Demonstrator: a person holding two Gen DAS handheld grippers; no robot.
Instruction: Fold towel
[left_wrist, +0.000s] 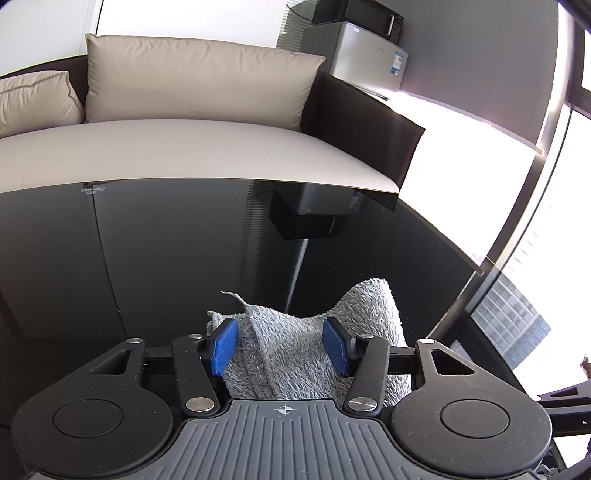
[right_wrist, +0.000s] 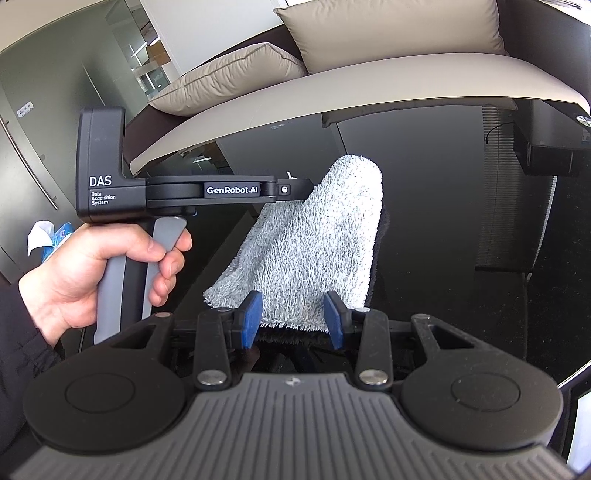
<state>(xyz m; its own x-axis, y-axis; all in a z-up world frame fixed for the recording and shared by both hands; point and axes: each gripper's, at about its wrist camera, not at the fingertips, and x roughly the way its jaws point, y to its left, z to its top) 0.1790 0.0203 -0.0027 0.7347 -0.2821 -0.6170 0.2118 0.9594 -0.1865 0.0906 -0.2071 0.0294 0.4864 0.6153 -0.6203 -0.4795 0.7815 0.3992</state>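
Note:
A grey terry towel (left_wrist: 369, 306) is bunched up over the black glass table (left_wrist: 147, 258). In the left wrist view my left gripper (left_wrist: 280, 345) has its blue pads (left_wrist: 225, 345) pressed against a gathered fold of the towel on both sides. In the right wrist view the towel (right_wrist: 314, 240) slopes up from my right gripper (right_wrist: 293, 319) to the left gripper (right_wrist: 303, 188), which comes in from the side. A person's hand (right_wrist: 110, 266) grips its handle. The right gripper's blue pads (right_wrist: 253, 317) clamp the towel's near fringed edge.
A beige sofa (left_wrist: 184, 147) with cushions (left_wrist: 192, 77) runs along the table's far edge. A small silver fridge (left_wrist: 373, 62) with a microwave on top stands behind it at the right. Window frames (left_wrist: 517, 221) bound the right side.

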